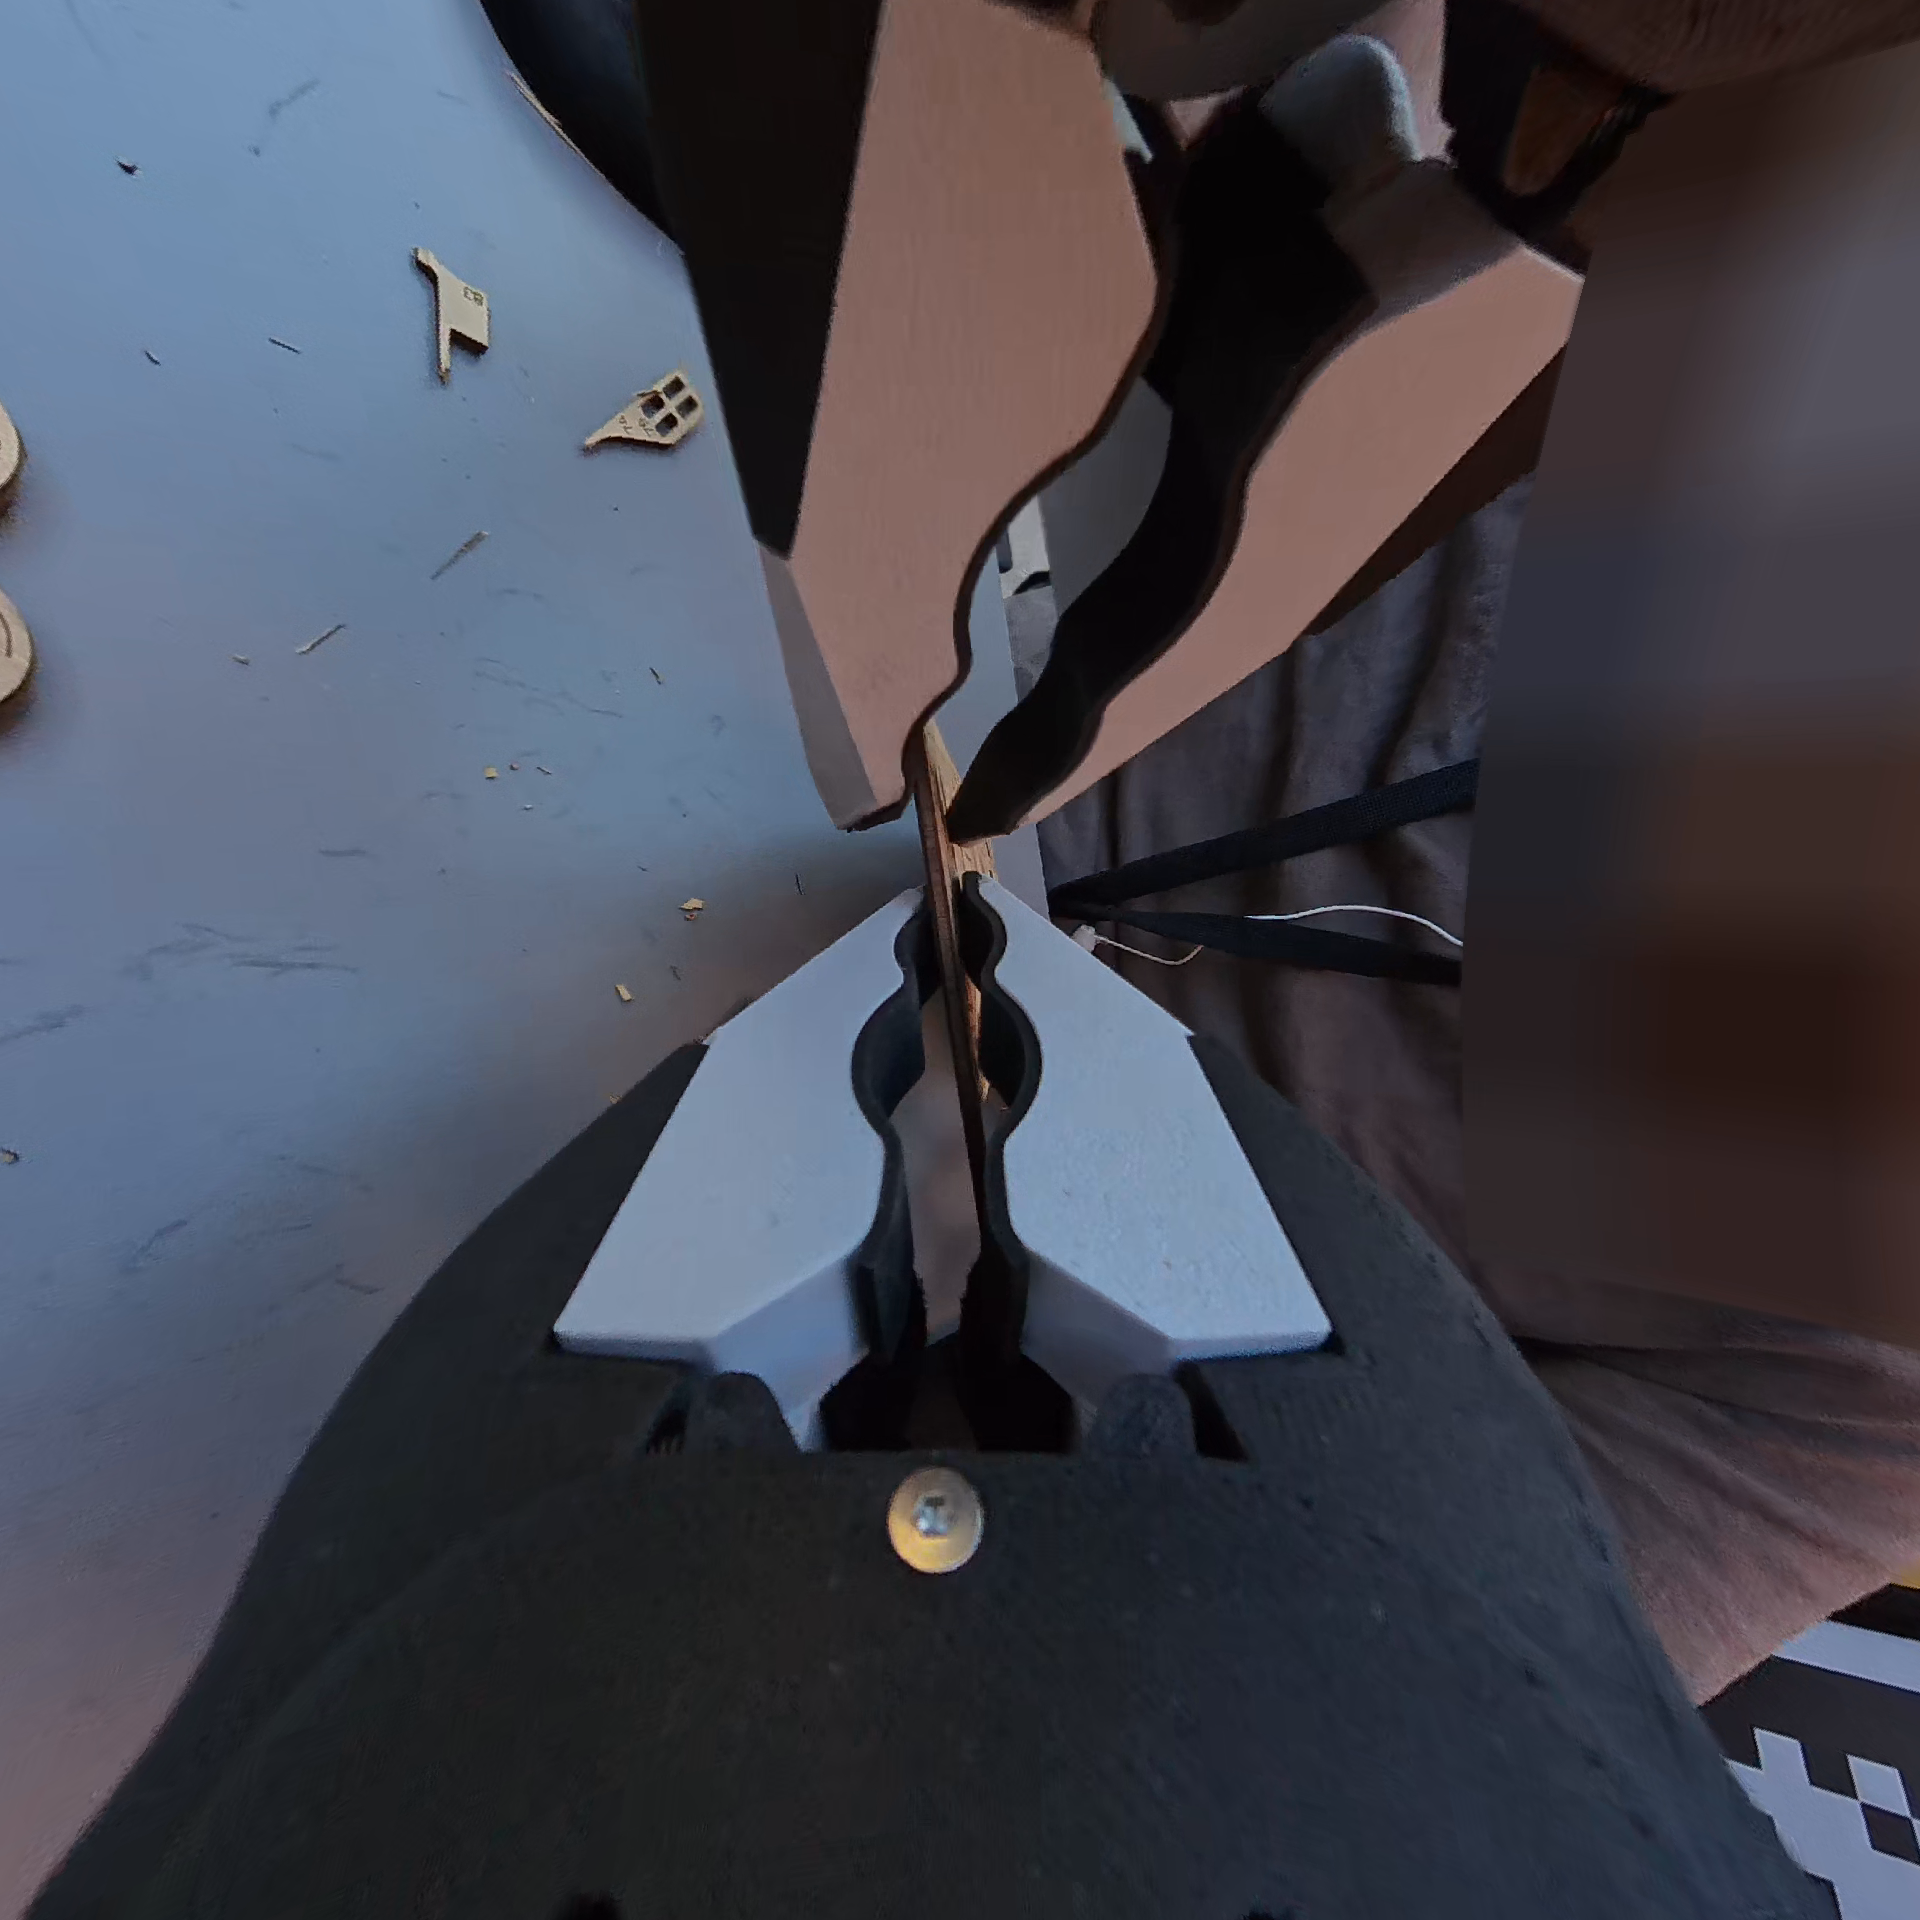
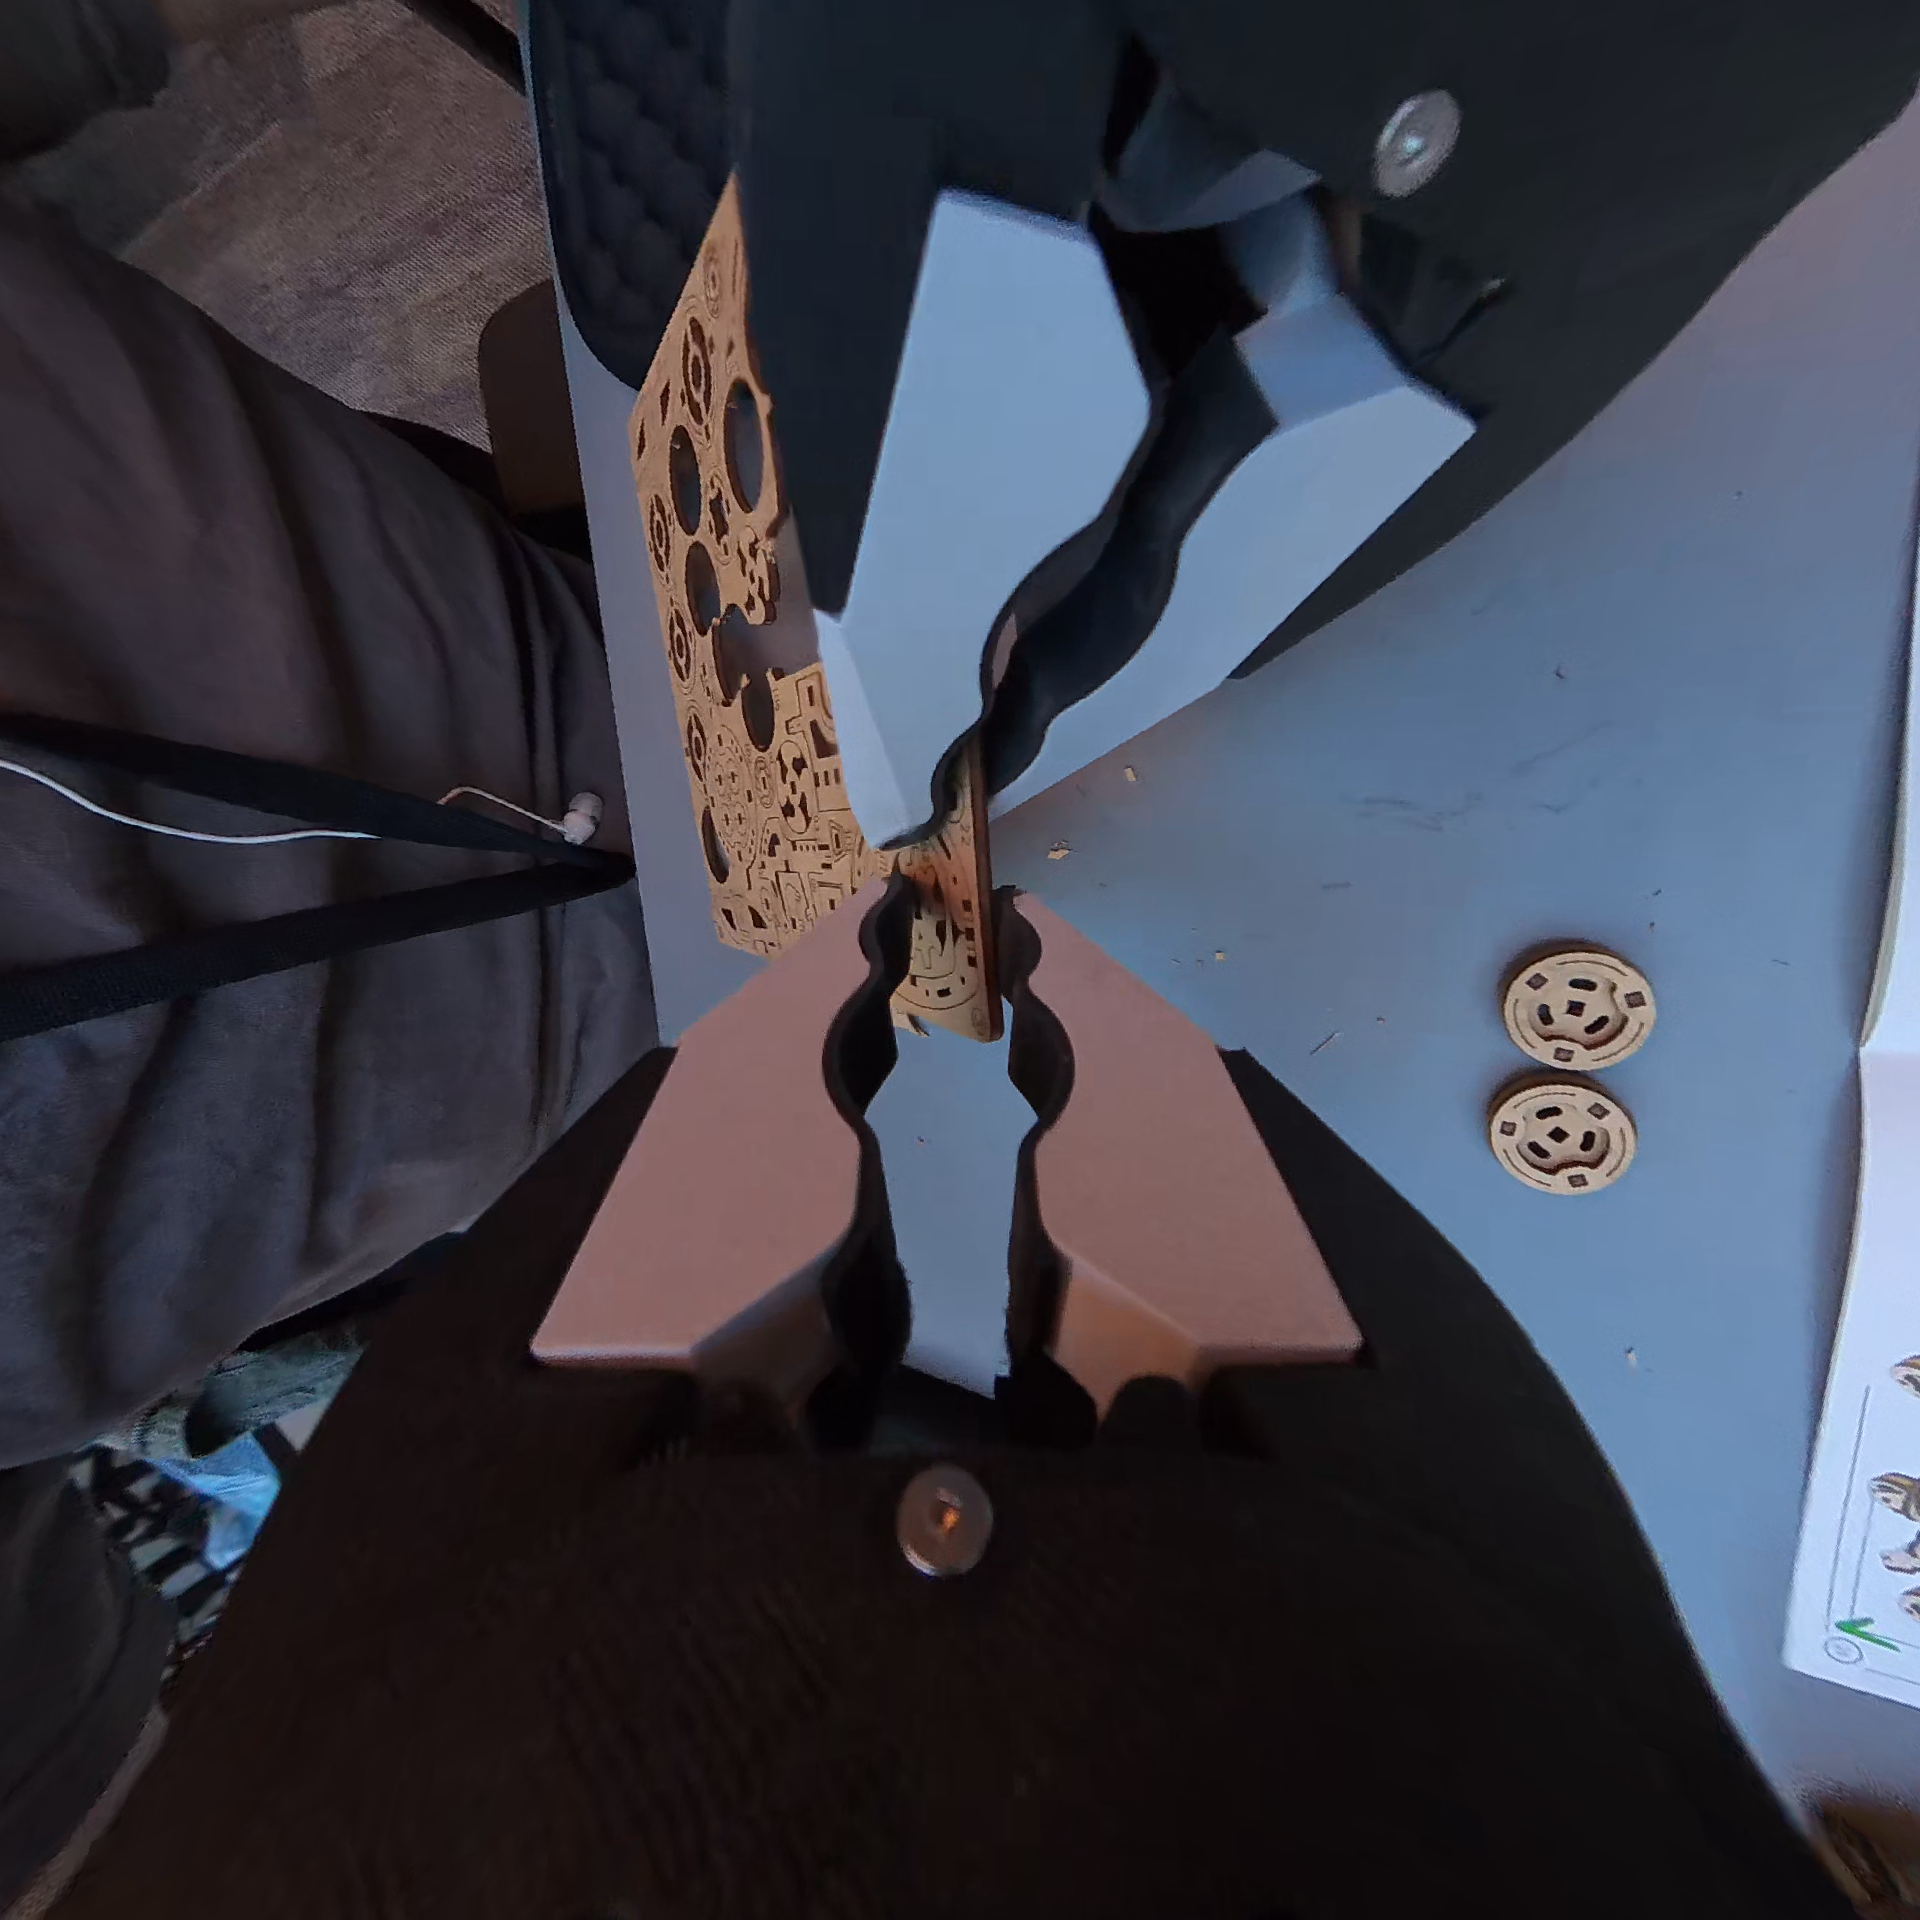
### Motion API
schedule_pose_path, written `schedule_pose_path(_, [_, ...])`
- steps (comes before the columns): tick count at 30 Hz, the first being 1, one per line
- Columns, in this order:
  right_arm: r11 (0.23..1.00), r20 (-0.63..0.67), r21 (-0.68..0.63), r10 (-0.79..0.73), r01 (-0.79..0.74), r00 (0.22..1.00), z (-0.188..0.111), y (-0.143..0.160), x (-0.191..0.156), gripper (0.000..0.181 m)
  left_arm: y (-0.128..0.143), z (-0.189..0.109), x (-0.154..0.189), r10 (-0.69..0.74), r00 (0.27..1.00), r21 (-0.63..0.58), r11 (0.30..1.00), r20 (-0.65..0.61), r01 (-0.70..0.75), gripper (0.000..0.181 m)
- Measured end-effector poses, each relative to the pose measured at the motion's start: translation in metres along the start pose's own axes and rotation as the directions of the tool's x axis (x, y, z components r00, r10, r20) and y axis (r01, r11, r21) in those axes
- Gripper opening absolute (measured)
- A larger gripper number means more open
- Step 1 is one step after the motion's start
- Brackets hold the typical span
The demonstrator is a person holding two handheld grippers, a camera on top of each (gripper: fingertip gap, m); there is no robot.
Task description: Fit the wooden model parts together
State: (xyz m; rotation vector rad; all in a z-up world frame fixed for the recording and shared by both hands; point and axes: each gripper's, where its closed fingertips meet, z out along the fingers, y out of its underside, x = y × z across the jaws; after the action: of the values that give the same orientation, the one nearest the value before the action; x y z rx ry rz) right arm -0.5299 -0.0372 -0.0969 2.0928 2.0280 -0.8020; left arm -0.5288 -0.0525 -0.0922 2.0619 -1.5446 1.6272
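- While the two claws met tip to tip above the near edge of the grey bench, a perforated wooden sheet lay flat at the left, beside the person's dark trousers.
- At centre, the left claw was clamped on a thin wooden part, seen edge-on between its fingers.
- From the opposite side, the right claw gripped the same part, tips closed on it, clear of the bench.
- Farther right in the right wrist view, two round wooden discs lay side by side near a paper instruction sheet.
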Motion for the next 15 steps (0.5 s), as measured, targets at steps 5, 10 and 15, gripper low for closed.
schedule_pose_path(5, [1.000, -0.035, 0.018, -0.015, 0.016, 0.999, 0.0011, -0.0009, 0.0025, 0.014, 0.0010, -0.0003, -0.0019, -0.004, 1.000, 0.001, 1.000, 0.008, 0.004, 0.001])
schedule_pose_path(10, [0.999, -0.062, 0.002, -0.052, 0.052, 0.997, 0.0027, -0.0007, 0.0030, 0.015, 0.0024, 0.0004, -0.0035, -0.007, 1.000, -0.007, 1.000, 0.011, 0.007, 0.001])
schedule_pose_path(15, [0.998, -0.089, -0.007, -0.069, 0.069, 0.994, 0.0042, -0.0006, 0.0050, 0.015, 0.0038, 0.0006, -0.0053, -0.010, 1.000, -0.015, 1.000, 0.029, 0.010, 0.001])
